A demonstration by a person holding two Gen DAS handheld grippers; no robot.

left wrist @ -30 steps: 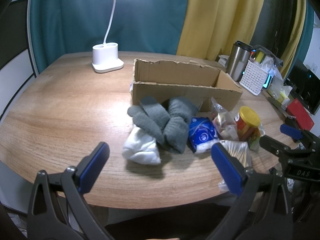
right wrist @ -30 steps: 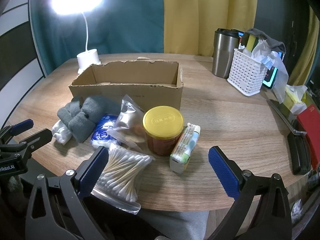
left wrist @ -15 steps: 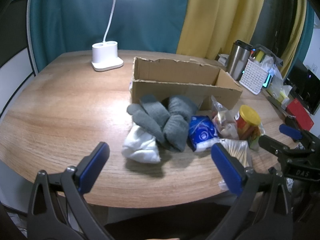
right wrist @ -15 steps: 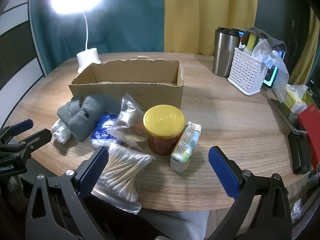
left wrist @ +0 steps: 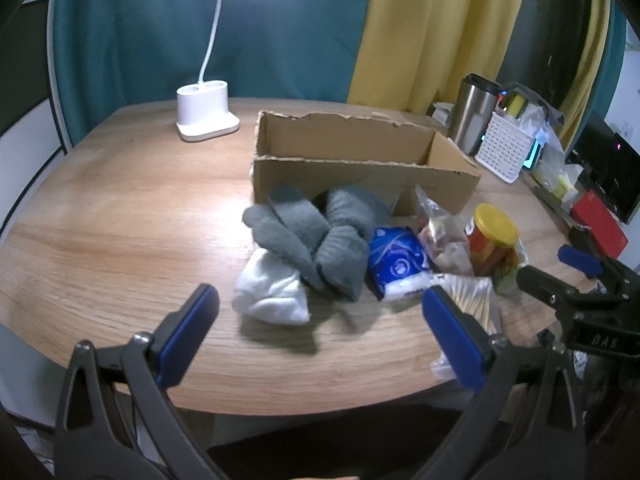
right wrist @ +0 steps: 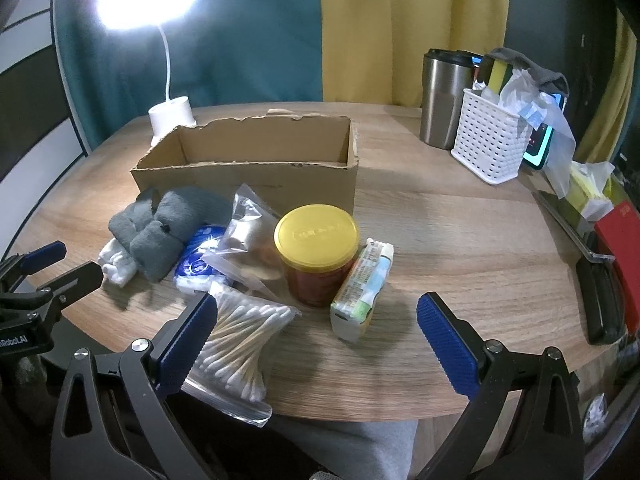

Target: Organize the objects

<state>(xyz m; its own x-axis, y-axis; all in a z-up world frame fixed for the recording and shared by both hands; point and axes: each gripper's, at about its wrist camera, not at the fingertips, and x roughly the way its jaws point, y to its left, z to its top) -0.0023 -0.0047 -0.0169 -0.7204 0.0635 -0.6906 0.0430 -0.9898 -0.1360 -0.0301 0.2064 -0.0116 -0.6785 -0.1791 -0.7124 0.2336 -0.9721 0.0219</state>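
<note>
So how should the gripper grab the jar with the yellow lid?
Grip the yellow-lidded jar around its red body just under the lid, coming from the front with the right gripper, which is open. The jar stands upright and round, so the pads can probably squeeze its sides. The green carton leans close on one side and a clear bag on the other, so go in carefully.

My left gripper (left wrist: 320,322) and right gripper (right wrist: 316,332), both jaws spread wide, empty, level above near edge.
</note>
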